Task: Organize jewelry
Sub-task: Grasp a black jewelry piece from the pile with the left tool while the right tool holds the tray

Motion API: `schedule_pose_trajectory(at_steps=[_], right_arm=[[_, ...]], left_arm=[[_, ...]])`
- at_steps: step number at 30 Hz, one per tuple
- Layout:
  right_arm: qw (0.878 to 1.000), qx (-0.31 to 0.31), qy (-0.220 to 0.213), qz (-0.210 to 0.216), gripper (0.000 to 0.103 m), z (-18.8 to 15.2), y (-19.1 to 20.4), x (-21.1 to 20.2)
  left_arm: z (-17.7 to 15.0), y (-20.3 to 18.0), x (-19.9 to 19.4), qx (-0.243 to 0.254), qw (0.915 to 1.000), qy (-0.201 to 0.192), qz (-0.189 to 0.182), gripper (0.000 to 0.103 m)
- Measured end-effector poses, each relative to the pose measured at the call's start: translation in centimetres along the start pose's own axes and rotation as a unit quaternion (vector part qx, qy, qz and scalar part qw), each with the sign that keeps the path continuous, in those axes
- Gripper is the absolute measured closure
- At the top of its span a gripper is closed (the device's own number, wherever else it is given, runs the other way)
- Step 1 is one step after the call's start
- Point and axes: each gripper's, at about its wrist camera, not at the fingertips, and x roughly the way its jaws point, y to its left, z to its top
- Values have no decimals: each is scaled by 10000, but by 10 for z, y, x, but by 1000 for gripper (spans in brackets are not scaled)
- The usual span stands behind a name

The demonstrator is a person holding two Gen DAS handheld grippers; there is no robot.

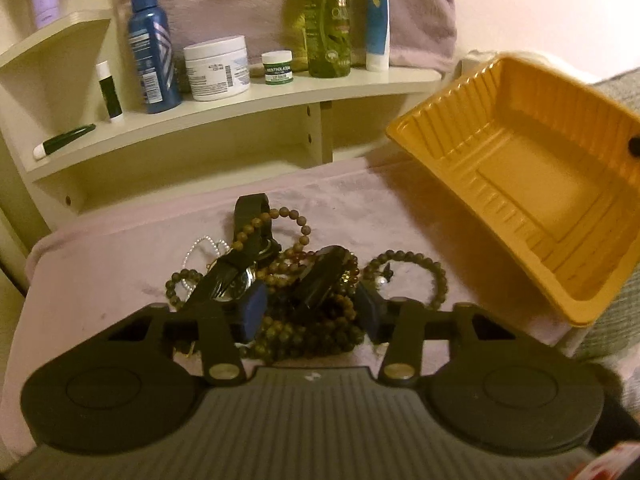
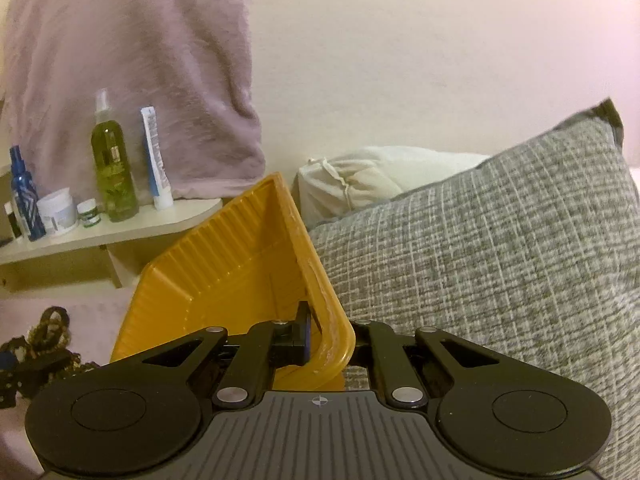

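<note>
Left gripper (image 1: 312, 312): low over the heap, its jaws partly apart with the blue pads on either side of the tangle; the pads sit against beads and a dark strap, though I cannot tell whether they press hard enough to hold anything.
Right gripper (image 2: 316, 332): jaws closed tight on the rim of the tray, one pad inside the wall, the other hidden behind it.
Jewelry pile (image 1: 288, 280): a knot of brown bead bracelets, a pearly white strand, a watch with a dark strap and another dark band, all lying together on the pink cloth.
Tray (image 1: 532, 184): yellow ribbed plastic, empty inside, held tilted with its open side turned toward the heap, lifted just beside it on the right in the left wrist view.
Pink cloth (image 1: 100, 280): covers the tabletop under the heap.
Shelf (image 1: 256, 100): pale wood, behind the tabletop, carrying toiletries.
Blue spray bottle (image 1: 150, 44): upright at the shelf's left.
White jar (image 1: 216, 66): next to the blue bottle, with a small green-labelled jar (image 1: 277, 67) beside it.
Green bottle (image 1: 326, 20): tall, upright, beside a white and blue tube (image 1: 378, 16).
Grey cushion (image 2: 500, 248): behind the tray, to the right, with a white cloth bag (image 2: 360, 184) beyond it.
</note>
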Motion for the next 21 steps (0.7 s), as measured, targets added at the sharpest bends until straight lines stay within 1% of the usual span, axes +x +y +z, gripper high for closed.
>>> schedule_pose_trajectory(at_steps=[2, 3, 6, 13, 21], right_arm=[[10000, -57, -13, -8, 94, 1, 2, 1], [9999, -99, -27, -16, 94, 0, 3, 0], [9998, -183, -53, -25, 94, 1, 4, 0], [9996, -262, -76, -40, 94, 2, 4, 0], [9995, -311, -115, -2, 94, 3, 3, -1]], left_arm=[[0, 0, 5, 76, 10000, 31, 42, 66], [0, -1, 8, 114, 9999, 66, 40, 71], [1, 1, 9, 124, 9999, 75, 34, 79], [4, 3, 6, 57, 10000, 18, -15, 80], [15, 5, -9, -80, 9997, -222, -39, 83]])
